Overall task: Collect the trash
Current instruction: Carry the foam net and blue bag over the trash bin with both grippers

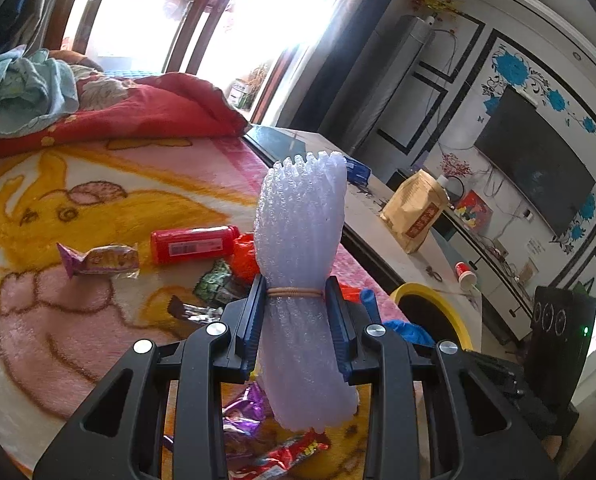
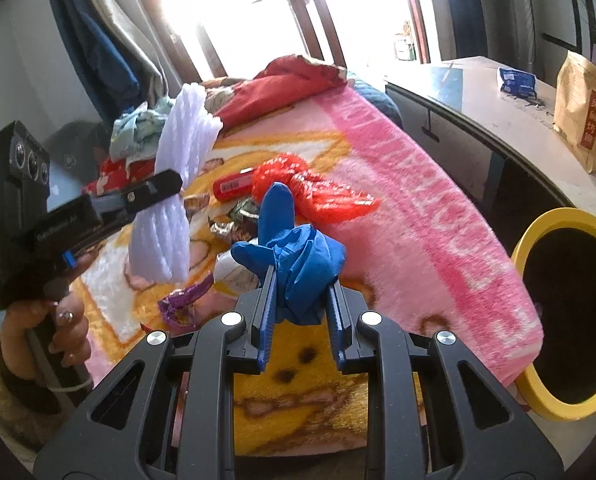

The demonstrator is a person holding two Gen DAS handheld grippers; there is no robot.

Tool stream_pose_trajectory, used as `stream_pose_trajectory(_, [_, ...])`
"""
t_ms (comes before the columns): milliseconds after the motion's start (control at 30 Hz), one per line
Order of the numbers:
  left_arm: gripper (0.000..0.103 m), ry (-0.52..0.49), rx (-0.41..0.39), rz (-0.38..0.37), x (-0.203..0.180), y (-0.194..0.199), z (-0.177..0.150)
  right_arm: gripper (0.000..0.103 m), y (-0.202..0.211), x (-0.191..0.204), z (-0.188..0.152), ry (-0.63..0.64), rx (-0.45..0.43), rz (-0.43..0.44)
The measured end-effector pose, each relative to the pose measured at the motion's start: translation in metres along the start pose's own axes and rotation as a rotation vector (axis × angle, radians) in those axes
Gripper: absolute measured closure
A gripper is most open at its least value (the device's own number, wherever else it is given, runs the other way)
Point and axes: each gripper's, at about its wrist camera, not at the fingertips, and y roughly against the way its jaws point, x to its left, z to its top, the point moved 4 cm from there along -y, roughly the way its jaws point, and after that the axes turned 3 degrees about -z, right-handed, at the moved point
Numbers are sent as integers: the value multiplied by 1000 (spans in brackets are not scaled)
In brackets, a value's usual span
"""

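Above the cartoon blanket, the left gripper clamps a foam net roll; the right gripper pinches a blue glove near the yellow-rimmed bin.

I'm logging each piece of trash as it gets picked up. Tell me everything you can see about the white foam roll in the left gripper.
The foam roll is a white, slightly bluish bundle of ribbed, netted packing foam, rolled into a fat cylinder with a scalloped top edge. A tan rubber band cinches it near the middle. It stands roughly upright, lifted above the blanket and pinched at the banded waist by the jaws of the left gripper. In the right wrist view it tilts slightly, both ends flaring out past the jaws. Nothing else touches it.
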Motion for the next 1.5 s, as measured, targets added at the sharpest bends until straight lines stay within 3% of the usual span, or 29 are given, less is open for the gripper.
stream_pose_trajectory(1500, [74,-180,83,-139,-97,-44,-22,86,70,-109,28,-259,-202,-138])
